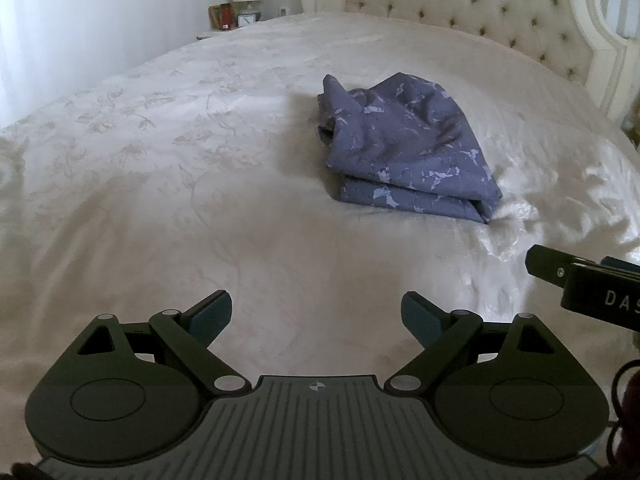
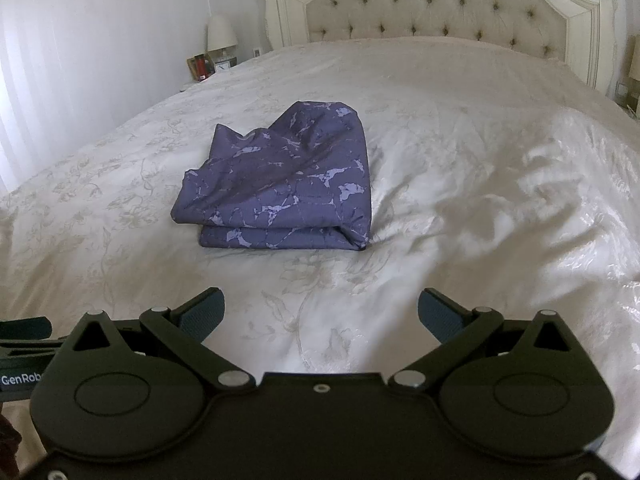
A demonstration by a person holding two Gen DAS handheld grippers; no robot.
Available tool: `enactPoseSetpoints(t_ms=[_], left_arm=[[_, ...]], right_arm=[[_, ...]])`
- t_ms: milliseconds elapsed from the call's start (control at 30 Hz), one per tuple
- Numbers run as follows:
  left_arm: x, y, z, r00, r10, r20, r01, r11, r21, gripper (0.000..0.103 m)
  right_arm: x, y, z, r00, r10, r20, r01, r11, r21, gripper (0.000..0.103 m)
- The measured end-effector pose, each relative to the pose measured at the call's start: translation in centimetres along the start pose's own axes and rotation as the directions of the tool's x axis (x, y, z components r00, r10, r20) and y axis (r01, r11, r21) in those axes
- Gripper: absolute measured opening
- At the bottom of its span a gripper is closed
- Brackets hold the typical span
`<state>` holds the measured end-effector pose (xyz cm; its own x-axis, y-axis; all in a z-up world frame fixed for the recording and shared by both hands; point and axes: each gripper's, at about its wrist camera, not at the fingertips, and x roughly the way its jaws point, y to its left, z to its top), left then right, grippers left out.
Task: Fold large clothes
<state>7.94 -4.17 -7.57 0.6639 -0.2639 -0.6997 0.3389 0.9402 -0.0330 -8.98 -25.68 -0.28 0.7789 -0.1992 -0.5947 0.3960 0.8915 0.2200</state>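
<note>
A purple cloth with a pale marbled pattern lies folded in a thick bundle on the cream bedspread, its far side rumpled and raised. My left gripper hovers open over bare bedspread, short of the bundle and to its left. My right gripper is open too, nothing between its fingers, with the bundle ahead and slightly left. Part of the right gripper's body shows at the right edge of the left wrist view. A sliver of the left gripper shows in the right wrist view.
A tufted cream headboard stands at the far end of the bed. A nightstand with a lamp, a clock and small items sits at the far left. White curtains hang along the left side.
</note>
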Motion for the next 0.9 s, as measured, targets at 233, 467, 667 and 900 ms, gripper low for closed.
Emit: enactPoseSetpoints(t_ms=[233, 467, 667, 900], left_arm=[[0.08, 0.03, -0.12, 1.000, 0.001, -0.004, -0.001, 1.000, -0.001, 0.092], [0.12, -0.08, -0.27, 1.000, -0.004, -0.006, 0.004, 1.000, 0.002, 0.092], [0.07, -0.27, -0.35, 1.000, -0.005, -0.007, 0.005, 1.000, 0.006, 0.092], [0.12, -0.31, -0.40, 1.000, -0.005, -0.012, 0.005, 1.000, 0.008, 0.092]], right_arm=[[0.12, 0.10, -0.22, 1.000, 0.004, -0.007, -0.004, 1.000, 0.006, 0.102], [0.13, 0.10, -0.33, 1.000, 0.005, -0.009, -0.005, 1.000, 0.011, 0.102], [0.15, 0.07, -0.31, 1.000, 0.006, -0.010, -0.006, 1.000, 0.011, 0.102], [0.28, 0.37, -0.77, 1.000, 0.008, -0.022, -0.007, 1.000, 0.014, 0.102]])
